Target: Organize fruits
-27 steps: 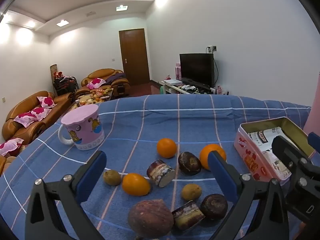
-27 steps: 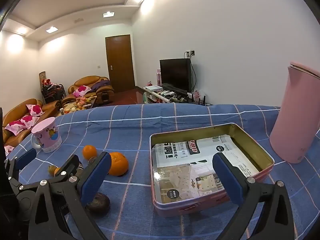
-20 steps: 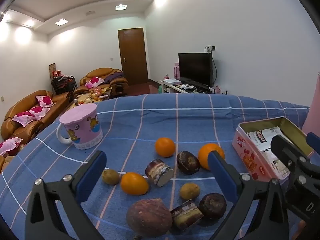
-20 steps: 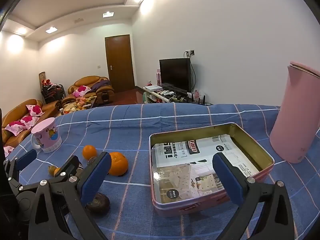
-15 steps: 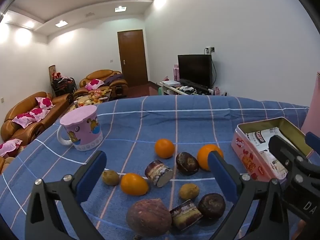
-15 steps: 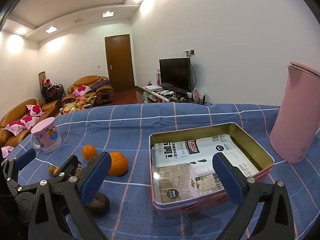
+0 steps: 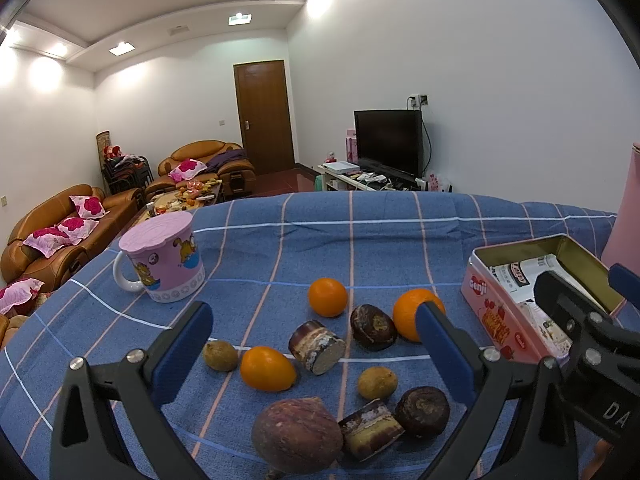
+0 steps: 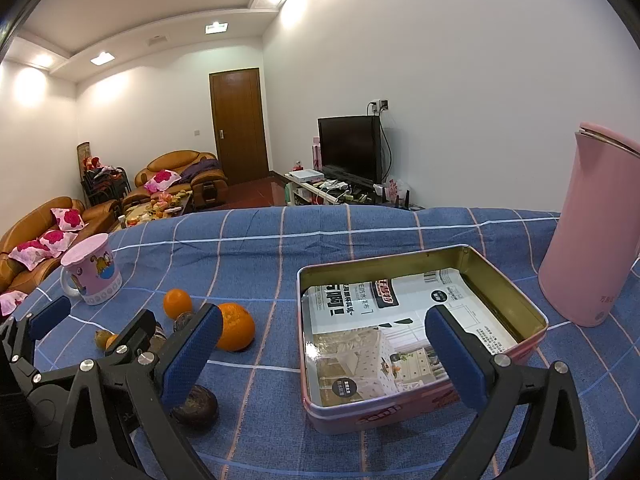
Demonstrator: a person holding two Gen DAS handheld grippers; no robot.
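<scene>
**Fruit pile, tin empty**

Left wrist: I am hovering the left gripper (image 7: 310, 344), jaws spread and empty, over the fruits (image 7: 268, 368); nearer arm.

Right wrist: the right gripper (image 8: 320, 354), spread and empty, is facing the tin (image 8: 500, 276); fruits lying leftward.

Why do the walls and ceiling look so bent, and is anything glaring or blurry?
Left wrist view: the fisheye lens bows the room; dark corners frame it; ceiling lights flare on the walls; fruit stays sharp. Right wrist view: same curving; the glossy paper in the tin catches a small glare.
</scene>
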